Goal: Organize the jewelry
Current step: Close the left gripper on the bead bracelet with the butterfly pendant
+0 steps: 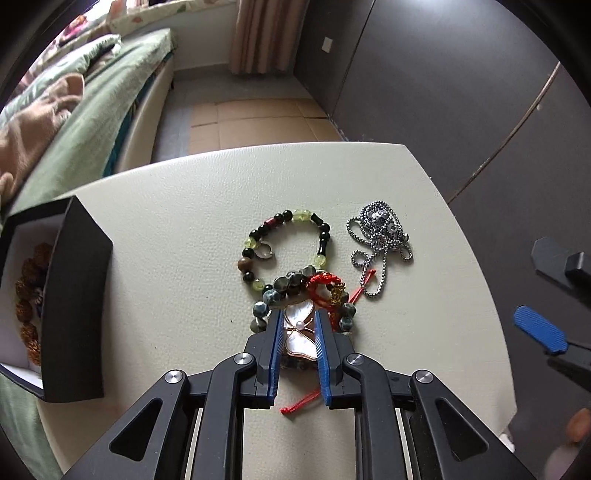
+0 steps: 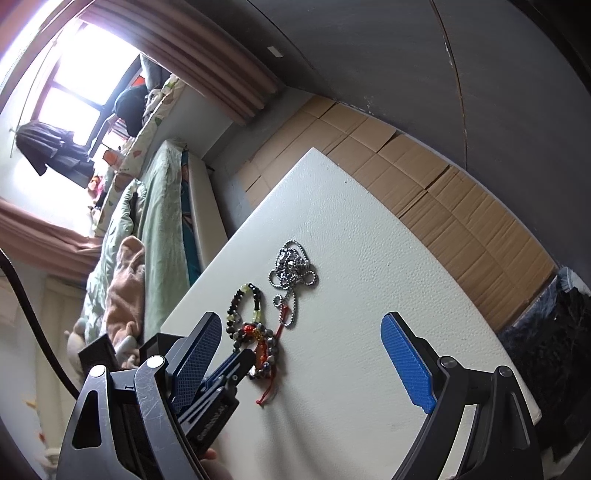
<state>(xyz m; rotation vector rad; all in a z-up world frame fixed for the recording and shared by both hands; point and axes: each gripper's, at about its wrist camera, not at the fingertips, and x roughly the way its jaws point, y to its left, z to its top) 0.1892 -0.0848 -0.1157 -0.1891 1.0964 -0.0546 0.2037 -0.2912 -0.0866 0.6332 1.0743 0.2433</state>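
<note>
L gripper (image 1: 299,332) sits nearest, jaws narrowed onto the butterfly piece (image 1: 300,334), a pearly shell w/ rose-gold rim lying on the pile; firm grip vs. light contact can't be told. R gripper (image 2: 306,362) hangs off to the side w/ jaws wide, holding nothing. Just beyond the butterfly: grey-green bead bracelet (image 1: 284,291) tangled w/ red cord charm (image 1: 328,291); next, dark/yellow bead bracelet (image 1: 284,251); then steel chain necklace (image 1: 380,243), beside the rest. Black box (image 1: 74,295) stands open at left, well apart from the pile, w/ brown seed beads (image 1: 29,295) inside. Est. progress: early; approx. one item boxed, five left on the table. Table (image 1: 177,229) is off-white, leather-grain. Beyond: cardboard-covered floor (image 1: 258,122), green-covered bed (image 1: 110,92), curtain (image 1: 266,33), dark wall panels (image 1: 443,92).
</note>
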